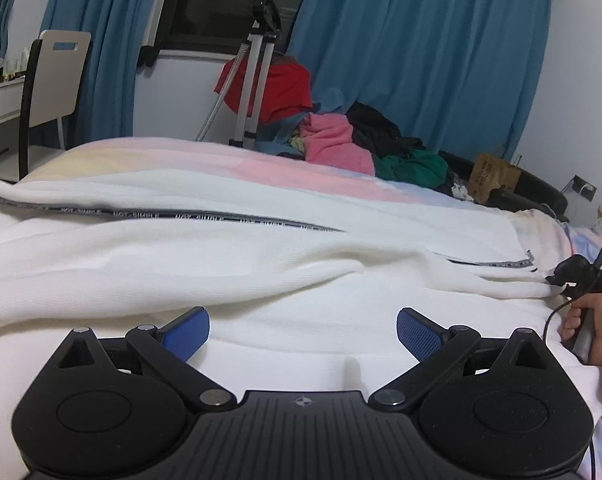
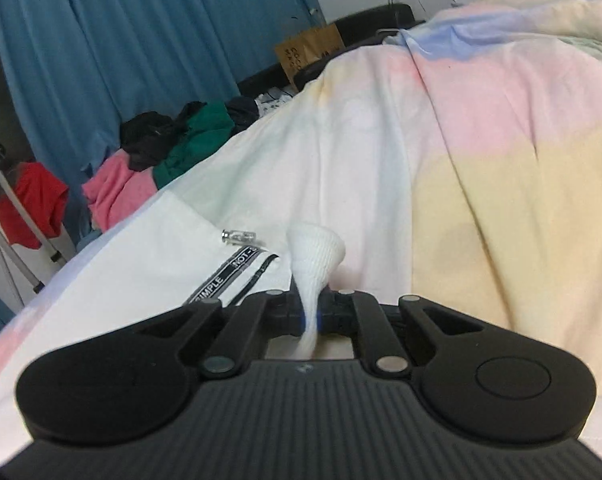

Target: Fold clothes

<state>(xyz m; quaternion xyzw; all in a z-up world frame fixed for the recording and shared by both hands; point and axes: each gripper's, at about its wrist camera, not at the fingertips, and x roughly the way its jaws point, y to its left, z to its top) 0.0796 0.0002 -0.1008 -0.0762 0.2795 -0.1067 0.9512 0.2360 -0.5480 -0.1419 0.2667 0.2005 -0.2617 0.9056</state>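
Note:
A white knit zip jacket (image 1: 237,264) lies spread across the bed, its zipper tape printed with black lettering. My left gripper (image 1: 303,334) is open, its blue pads just above the jacket's near part, holding nothing. My right gripper (image 2: 311,314) is shut on a pinched ribbed edge of the white jacket (image 2: 315,252), with the zipper pull (image 2: 239,237) lying beside it. The right gripper also shows in the left wrist view (image 1: 557,282) at the jacket's far right end, held by a hand.
A pastel bedspread (image 2: 481,152) covers the bed. A pile of pink, green and black clothes (image 1: 365,148) lies at the far edge. A tripod (image 1: 253,80) with a red cloth, blue curtains, a chair (image 1: 49,84) and a paper bag (image 1: 495,176) stand beyond.

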